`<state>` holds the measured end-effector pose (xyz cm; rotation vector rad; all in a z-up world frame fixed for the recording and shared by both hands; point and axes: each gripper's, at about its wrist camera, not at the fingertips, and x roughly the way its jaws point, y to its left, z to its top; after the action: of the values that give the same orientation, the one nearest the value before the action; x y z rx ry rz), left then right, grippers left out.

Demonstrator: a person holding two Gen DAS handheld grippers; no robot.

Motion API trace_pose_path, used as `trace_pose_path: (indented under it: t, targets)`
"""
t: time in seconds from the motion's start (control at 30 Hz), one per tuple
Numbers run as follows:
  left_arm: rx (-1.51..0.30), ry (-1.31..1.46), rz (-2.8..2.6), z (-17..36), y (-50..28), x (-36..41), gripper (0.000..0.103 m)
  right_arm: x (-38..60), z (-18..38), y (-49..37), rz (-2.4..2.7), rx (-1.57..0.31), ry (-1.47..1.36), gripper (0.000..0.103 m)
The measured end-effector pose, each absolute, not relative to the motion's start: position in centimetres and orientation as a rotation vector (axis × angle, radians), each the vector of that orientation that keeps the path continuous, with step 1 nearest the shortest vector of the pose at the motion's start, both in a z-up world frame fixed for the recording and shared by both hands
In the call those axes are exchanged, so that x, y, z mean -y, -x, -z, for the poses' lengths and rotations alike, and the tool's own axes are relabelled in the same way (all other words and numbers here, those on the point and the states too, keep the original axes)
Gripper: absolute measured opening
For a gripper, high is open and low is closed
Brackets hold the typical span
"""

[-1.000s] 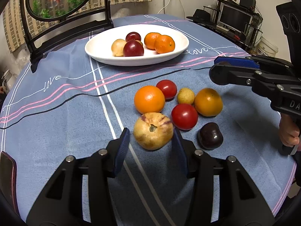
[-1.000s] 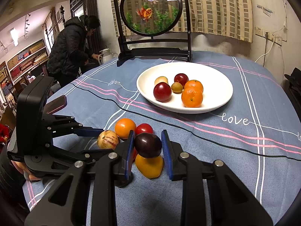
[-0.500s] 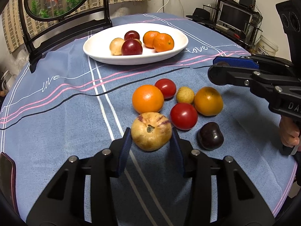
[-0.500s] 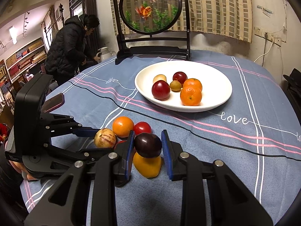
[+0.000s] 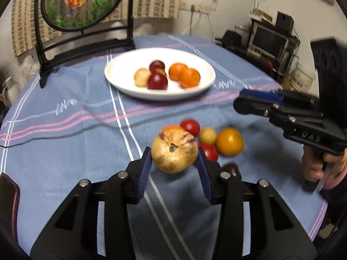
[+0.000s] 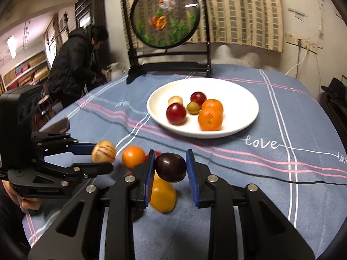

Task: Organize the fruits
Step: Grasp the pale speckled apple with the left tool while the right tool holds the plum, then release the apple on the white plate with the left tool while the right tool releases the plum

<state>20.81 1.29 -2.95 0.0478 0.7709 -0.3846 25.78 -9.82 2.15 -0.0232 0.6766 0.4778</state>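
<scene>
My left gripper is shut on a tan striped melon-like fruit and holds it above the cloth; it also shows in the right wrist view. My right gripper is shut on a dark plum, lifted off the table. Loose fruit lie below: an orange, two red tomatoes, a small yellow fruit and an orange persimmon. Another dark plum lies by the left fingers. A white plate at the back holds several fruits.
A round framed fish ornament on a black stand sits behind the plate. A person in a black jacket stands past the table's left edge. A dark phone lies at the near left. A black cable crosses the cloth.
My left gripper has closed on the tan fruit and lifted it off the cloth. My right gripper has risen slightly with its plum.
</scene>
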Motion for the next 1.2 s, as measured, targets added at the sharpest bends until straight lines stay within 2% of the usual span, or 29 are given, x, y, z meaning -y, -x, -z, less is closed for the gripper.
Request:
trace_pose_path:
  t: [0.33, 0.6, 0.97, 1.03, 1.07, 1.1, 1.13, 1.2]
  targets:
    - [-0.704, 0.098, 0.282, 0.0, -27.5, -1.4, 0.042, 13.0, -2.3, -31.4, -0.326, -0.619, -0.131, 0.029]
    - [-0.723, 0.156, 0.182, 0.9, -34.4, -1.3, 0.042, 14.0, -1.4, -37.7, -0.244, -0.622, -0.165, 0.029]
    - [-0.796, 0.178, 0.148, 3.0, -37.7, -1.8, 0.043, 13.3, 0.5, -40.6, -0.269, -0.712, -0.141, 0.029]
    - [-0.786, 0.169, 0.140, 2.9, -37.5, -1.8, 0.057, 13.0, 0.7, -40.8, -0.275, -0.731, -0.137, 0.037]
    - [-0.773, 0.163, 0.128, 2.7, -37.4, -1.7, 0.070, 13.0, 0.6, -40.6, -0.276, -0.732, -0.133, 0.051]
    - [-0.750, 0.157, 0.108, 2.2, -36.9, -1.8, 0.074, 13.0, 0.3, -40.3, -0.270, -0.718, -0.125, 0.058]
    - [-0.727, 0.156, 0.100, 1.5, -36.3, -2.0, 0.076, 13.0, -0.1, -39.8, -0.272, -0.698, -0.117, 0.059]
    - [-0.694, 0.160, 0.103, 0.4, -35.0, -2.3, 0.086, 13.0, -1.1, -39.1, -0.286, -0.670, -0.108, 0.059]
